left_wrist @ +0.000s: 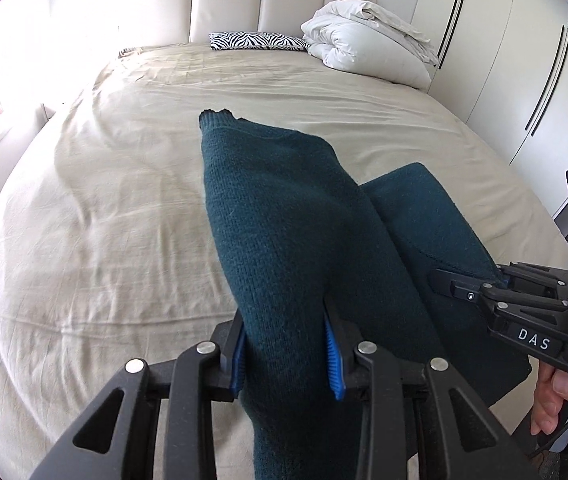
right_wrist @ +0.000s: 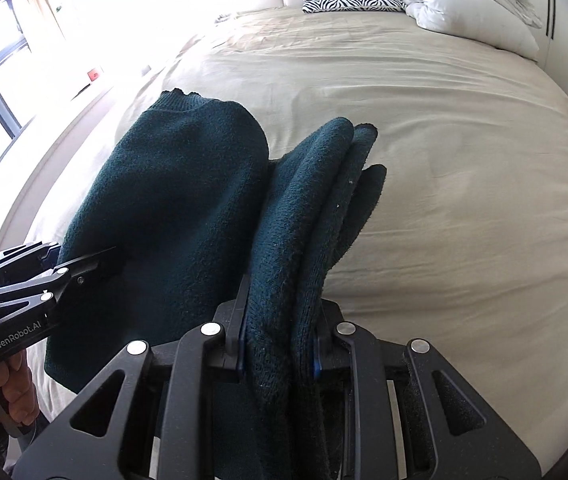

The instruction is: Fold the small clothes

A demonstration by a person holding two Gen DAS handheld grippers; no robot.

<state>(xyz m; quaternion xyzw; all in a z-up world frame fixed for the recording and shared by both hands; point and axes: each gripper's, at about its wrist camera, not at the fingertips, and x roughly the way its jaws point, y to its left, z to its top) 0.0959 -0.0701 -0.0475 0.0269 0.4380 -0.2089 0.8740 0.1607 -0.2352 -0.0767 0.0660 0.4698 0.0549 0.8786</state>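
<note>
1. Left gripper [left_wrist: 290, 354] sits closest to the left wrist camera: blue pads pinching a thick bunch of dark teal knit sweater [left_wrist: 284, 216]. Jaws part-closed on fabric, not pressed together.
2. Right gripper [right_wrist: 278, 344]: jaws clamped on several stacked layers of the same sweater. Also visible at the right edge of the left view [left_wrist: 468, 286], biting the garment's edge.
3. Location: sweater hangs between the two grippers, held above the beige bedsheet [left_wrist: 104, 200], at the near end of the bed. Can't tell if its lower edge touches the sheet.
4. Orientation: long axis runs from the grippers away toward the headboard [left_wrist: 224, 4]. Ribbed cuff or hem end [left_wrist: 216, 117] points that way, slightly left.
5. Step, my read: mid-fold, both ends gripped, garment already doubled on the right side. Not yet laid down.
6. Next move calls for lowering both grippers together, laying the far end flat first, keeping layers aligned, then releasing.
7. Far end of bed: zebra-print pillow [left_wrist: 258, 41], white duvet bundle [left_wrist: 368, 38], well apart from the work.
</note>
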